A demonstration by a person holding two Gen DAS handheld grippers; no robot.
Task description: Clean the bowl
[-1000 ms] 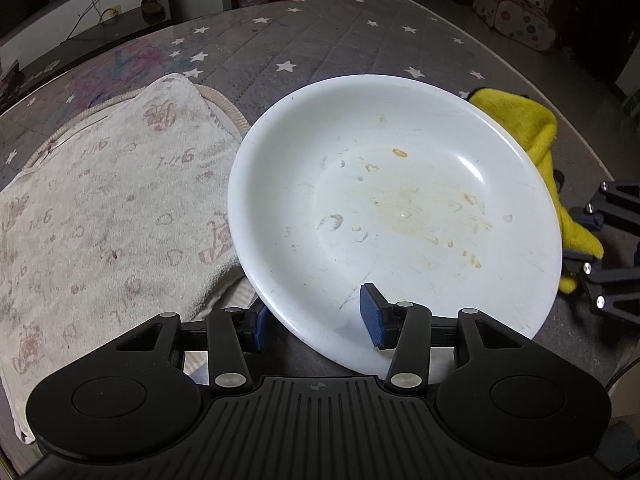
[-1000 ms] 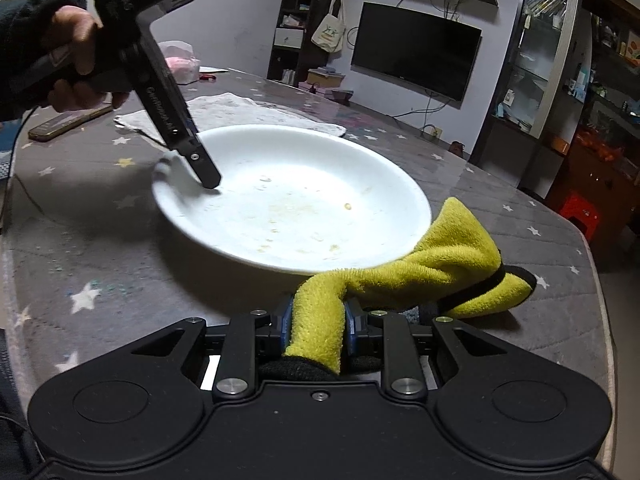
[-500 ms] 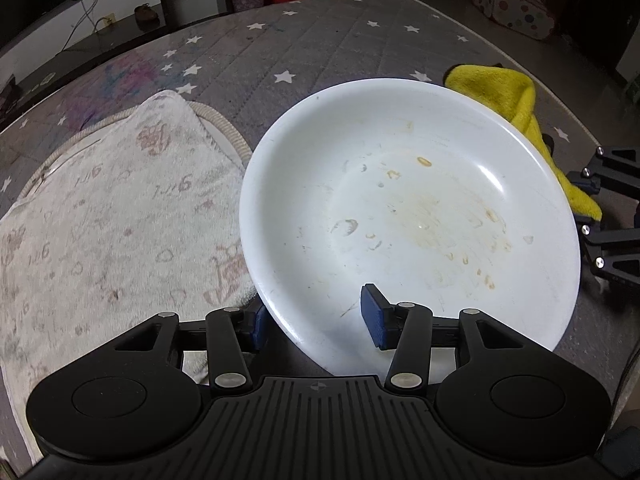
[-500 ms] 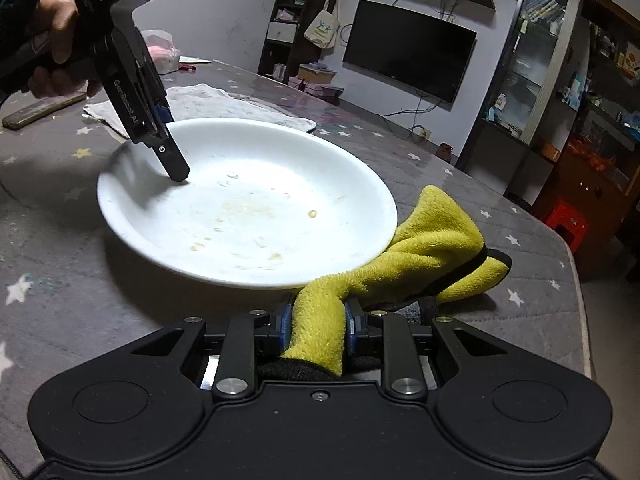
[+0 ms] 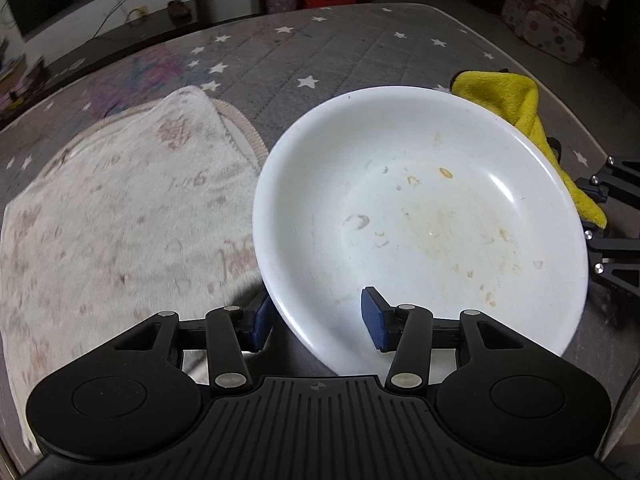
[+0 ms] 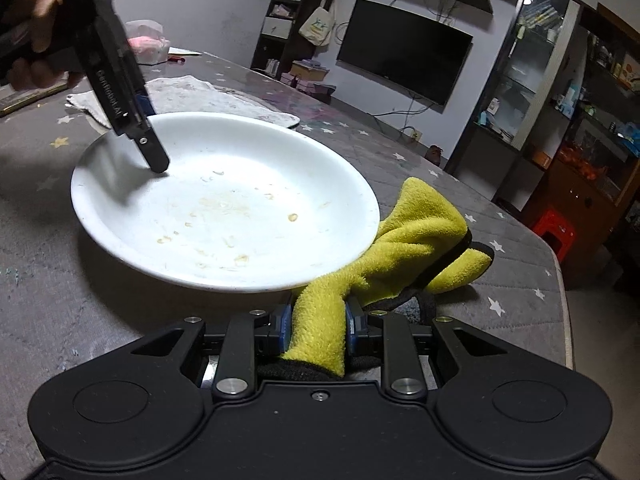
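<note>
The left gripper (image 5: 316,318) is straddling the near rim of the white bowl (image 5: 420,216), its blue pads (image 5: 374,318) standing well apart, one inside the bowl and one outside under the rim, so the jaws are wide and not pinching; from the right wrist view the inner finger is reaching down onto the bowl's inside slope near the far-left rim. The right gripper (image 6: 316,326) is clamping a fold of the yellow cloth (image 6: 416,248) between its narrow-set jaws, and the rest of the cloth is trailing out onto the table just beside the bowl's rim, partly tucked under its edge. The bowl is sitting on the grey star-patterned tablecloth (image 5: 280,60), roughly between the two grippers, and is holding only dried residue: a pale brownish smear (image 5: 444,232) across the middle and small scattered crusts (image 6: 240,258) toward the sides. To the left of the bowl a worn white towel (image 5: 120,208) is lying flat, its edge touching or slipping under the bowl's rim. A hand (image 6: 30,36) is gripping the left gripper's handle at the top left of the right wrist view. Compared with a second ago, the bowl is lying further right in the left wrist view, the yellow cloth is showing higher behind the rim, and in the right wrist view the bowl is appearing closer to the clamped cloth, while both grips are staying unchanged.
</note>
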